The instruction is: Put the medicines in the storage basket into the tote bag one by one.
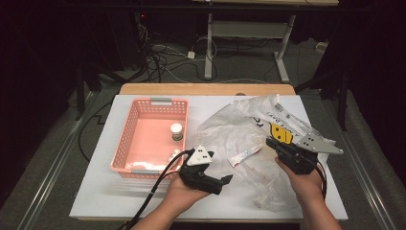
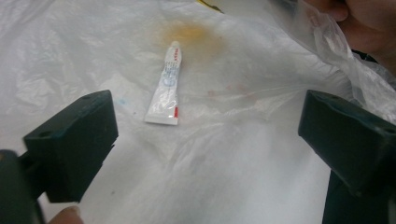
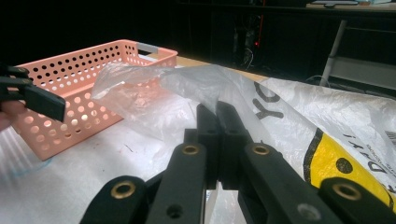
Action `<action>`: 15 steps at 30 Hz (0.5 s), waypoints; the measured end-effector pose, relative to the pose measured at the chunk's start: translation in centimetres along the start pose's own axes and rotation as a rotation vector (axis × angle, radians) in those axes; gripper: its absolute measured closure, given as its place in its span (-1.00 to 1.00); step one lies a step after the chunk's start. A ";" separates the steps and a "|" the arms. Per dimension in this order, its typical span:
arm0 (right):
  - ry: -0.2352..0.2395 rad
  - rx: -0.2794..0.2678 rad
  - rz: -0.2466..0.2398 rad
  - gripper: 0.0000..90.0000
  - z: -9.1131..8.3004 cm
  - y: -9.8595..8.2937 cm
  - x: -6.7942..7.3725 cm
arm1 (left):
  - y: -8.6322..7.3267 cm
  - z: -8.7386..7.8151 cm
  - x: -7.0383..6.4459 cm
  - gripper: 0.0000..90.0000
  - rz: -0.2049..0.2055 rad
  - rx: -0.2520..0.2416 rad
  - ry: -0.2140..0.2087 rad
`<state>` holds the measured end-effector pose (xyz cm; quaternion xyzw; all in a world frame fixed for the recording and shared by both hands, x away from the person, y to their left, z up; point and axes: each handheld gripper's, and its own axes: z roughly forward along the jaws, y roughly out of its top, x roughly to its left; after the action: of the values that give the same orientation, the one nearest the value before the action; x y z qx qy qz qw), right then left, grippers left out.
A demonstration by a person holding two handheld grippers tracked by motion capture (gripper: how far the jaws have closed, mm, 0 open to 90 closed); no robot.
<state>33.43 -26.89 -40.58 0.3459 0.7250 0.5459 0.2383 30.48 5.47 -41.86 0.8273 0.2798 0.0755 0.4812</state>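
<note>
Right gripper (image 1: 282, 143): jaws clamped on plastic bag (image 1: 239, 129). Left gripper (image 1: 225, 181): jaws apart. Small tube (image 2: 166, 86) on bag, twelve o'clock of my left jaws. Pink basket (image 1: 125, 139) holds two bottles; I judge tube transfer pending.

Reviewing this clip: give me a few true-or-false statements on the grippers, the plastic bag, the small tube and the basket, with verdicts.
1. The right gripper is shut on the clear plastic bag. True.
2. The left gripper is clamped on the small white tube. False: its jaws stand wide open, apart from the tube.
3. The small white tube lies inside the pink perforated plastic basket. False: it lies on the bag, right of the basket.
4. A small white-capped jar stands in the basket. True.
</note>
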 end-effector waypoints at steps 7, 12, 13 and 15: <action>-0.002 0.002 0.001 1.00 0.0 0.0 0.2 | -0.9 -1.6 0.7 -1.00 0.004 0.012 0.058; -0.003 0.003 0.001 1.00 0.0 -0.1 0.2 | -1.3 -2.8 1.7 -1.00 -0.023 -0.009 0.077; -0.003 0.003 0.001 1.00 -0.1 -0.1 0.1 | -1.3 -3.1 1.9 -1.00 -0.033 -0.018 0.079; -0.003 0.004 0.001 1.00 -0.1 -0.1 0.1 | -1.3 -3.8 2.3 -1.00 -0.038 -0.029 0.095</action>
<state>33.28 -26.87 -40.63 0.3476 0.7255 0.5440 0.2386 30.44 10.06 -41.27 0.8103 0.3168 0.1095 0.4807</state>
